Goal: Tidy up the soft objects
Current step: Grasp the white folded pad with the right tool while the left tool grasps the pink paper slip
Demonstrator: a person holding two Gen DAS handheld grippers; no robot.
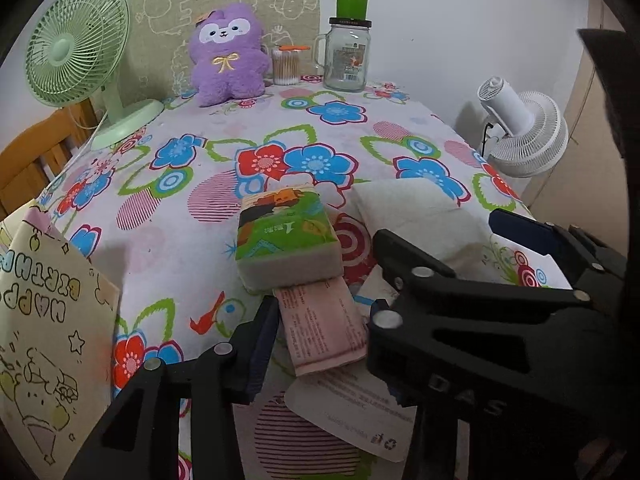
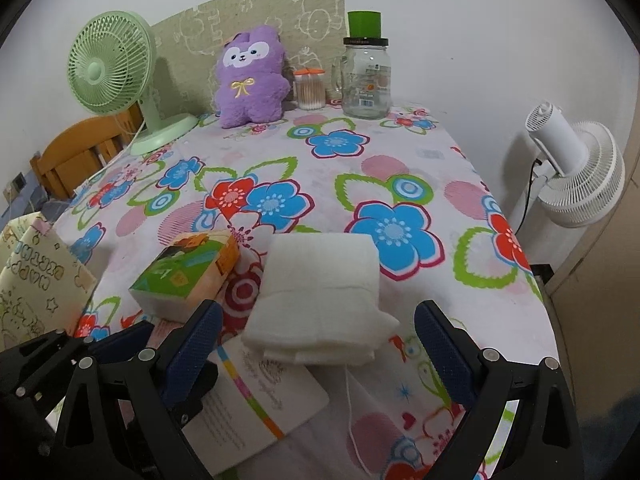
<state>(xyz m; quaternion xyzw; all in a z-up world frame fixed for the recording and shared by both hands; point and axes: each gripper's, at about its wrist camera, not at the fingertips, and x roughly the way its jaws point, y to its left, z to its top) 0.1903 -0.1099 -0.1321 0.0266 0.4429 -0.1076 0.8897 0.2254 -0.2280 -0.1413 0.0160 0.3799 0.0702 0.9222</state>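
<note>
While the pink tissue packet [image 1: 322,326] is clamped between the narrowed pads of the left gripper [image 1: 320,332], just before the green tissue pack [image 1: 286,236], the right gripper [image 2: 318,344] is held wide open, empty, around the folded white cloth [image 2: 320,300] beside that pack.

Both views are evenly lit and fairly bright, with soft indoor light. The green fan [image 2: 110,64] throws a shadow to its right on the far wall, and the white fan [image 2: 576,172] shadows the wall on its left. Straight edges bow toward the dark, vignetted corners. Near parts look slightly soft; there is no strong glare.
</note>
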